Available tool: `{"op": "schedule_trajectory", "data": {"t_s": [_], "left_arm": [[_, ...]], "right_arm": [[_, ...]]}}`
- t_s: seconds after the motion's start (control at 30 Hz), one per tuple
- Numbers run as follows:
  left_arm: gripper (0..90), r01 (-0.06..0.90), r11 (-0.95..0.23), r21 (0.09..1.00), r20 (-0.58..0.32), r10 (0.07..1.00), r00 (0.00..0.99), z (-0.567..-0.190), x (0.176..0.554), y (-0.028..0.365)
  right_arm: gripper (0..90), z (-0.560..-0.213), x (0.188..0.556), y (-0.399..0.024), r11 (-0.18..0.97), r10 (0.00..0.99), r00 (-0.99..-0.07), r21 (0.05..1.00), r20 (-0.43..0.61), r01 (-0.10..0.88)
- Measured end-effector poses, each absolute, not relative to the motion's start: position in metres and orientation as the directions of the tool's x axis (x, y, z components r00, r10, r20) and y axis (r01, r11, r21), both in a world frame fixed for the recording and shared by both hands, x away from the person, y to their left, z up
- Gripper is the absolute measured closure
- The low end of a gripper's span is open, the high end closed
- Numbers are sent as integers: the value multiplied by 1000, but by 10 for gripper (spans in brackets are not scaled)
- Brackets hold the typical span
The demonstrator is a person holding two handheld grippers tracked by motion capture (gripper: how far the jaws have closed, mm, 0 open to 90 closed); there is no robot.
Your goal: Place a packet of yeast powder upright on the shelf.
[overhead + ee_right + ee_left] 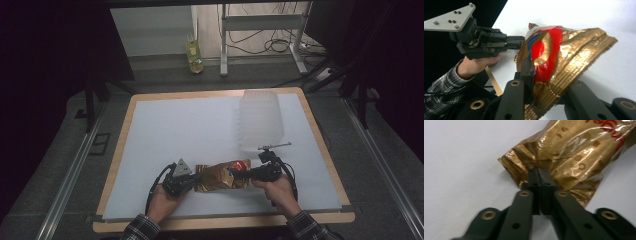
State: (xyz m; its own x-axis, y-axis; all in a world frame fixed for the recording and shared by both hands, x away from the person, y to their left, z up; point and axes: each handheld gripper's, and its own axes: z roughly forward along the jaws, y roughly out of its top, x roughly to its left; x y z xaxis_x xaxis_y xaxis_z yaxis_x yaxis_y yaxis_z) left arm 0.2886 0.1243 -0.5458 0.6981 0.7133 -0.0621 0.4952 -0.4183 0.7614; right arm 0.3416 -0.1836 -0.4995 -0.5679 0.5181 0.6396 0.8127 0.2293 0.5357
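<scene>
High view: a gold bag (220, 176) lies on the white bench (190, 130) near the near edge, about midway along it, and I hold it from both ends. My left fingers (192, 177) pinch its left end; my right fingers (239, 174) pinch its right end, where the red print sits. My left hand (162, 196) and right hand (277, 189) come in over the near edge, both in plaid sleeves. A clear tub (261, 119) stands upside down toward the far right corner, apart from the bag. A thin metal rod (274, 146) lies just in front of the tub, close to my right gripper. Beyond the far edge, on the floor, stands a yellow bottle (194, 55).

Left gripper view: my left fingers (539, 173) are shut tight, pad against pad, with the crimped seam of the bag (569, 152) caught between them. The bag runs up and to the right over the bench (461, 157), crumpled and glossy.

Right gripper view: my right fingers (544, 72) are clamped on the other end of the bag (569, 57); the left pad presses on the red and blue print and the foil bulges between the jaws. The bag's end is lifted a little off the bench (599, 17). Farther off, my left gripper (517, 42) grips the opposite end, with its grey plate (450, 17) on top and my left hand (477, 63) beneath it.
</scene>
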Motion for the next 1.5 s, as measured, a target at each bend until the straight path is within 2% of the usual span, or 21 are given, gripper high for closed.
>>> {"op": "schedule_trajectory", "data": {"t_s": [0.3, 0.93, 1.1, 1.5], "left_arm": [[767, 494, -392, 776, -91, 706, 703, -543, 287, 132], [504, 459, -394, 796, -47, 716, 696, -535, 281, 137], [458, 445, -398, 802, -31, 716, 697, -533, 279, 138], [241, 426, -418, 802, 3, 717, 697, -532, 276, 136]], "right_arm": [[786, -486, 339, -180, 271, 503, -632, 587, 589, 763], [790, -456, 341, -194, 316, 493, -713, 662, 498, 680], [789, -451, 343, -195, 326, 490, -726, 671, 482, 666], [788, -433, 346, -198, 394, 490, -783, 703, 384, 592]]}}
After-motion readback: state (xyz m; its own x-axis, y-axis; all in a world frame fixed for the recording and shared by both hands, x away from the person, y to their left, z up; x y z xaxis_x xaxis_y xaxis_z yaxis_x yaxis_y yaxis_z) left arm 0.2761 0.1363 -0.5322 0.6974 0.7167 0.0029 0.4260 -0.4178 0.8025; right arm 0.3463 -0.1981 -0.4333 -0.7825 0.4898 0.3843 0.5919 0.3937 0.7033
